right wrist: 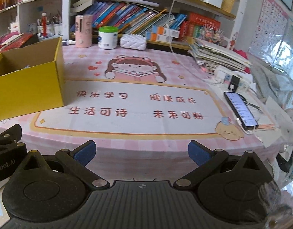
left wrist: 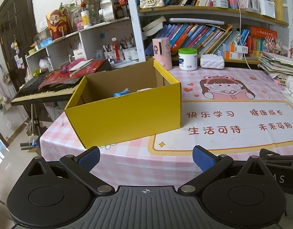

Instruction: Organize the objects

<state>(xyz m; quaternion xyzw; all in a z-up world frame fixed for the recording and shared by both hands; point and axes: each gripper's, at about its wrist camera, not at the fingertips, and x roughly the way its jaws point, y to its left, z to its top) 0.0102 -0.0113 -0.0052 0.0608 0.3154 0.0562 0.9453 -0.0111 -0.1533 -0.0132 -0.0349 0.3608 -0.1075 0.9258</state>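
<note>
Grippers — left [left wrist: 145, 158], right [right wrist: 141, 155] — spread wide, empty, near yellow box [left wrist: 127, 112].

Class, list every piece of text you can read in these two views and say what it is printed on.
"快乐学习", "健康成长", "生活可待", "未来可期": on the desk mat, red characters.
"Robot.AI": on the left gripper body, seen in the right wrist view.
"AS": partial lettering on the right gripper body, seen in the left wrist view.
Book spines, white jar label, phone screen: too small or blurred.
</note>
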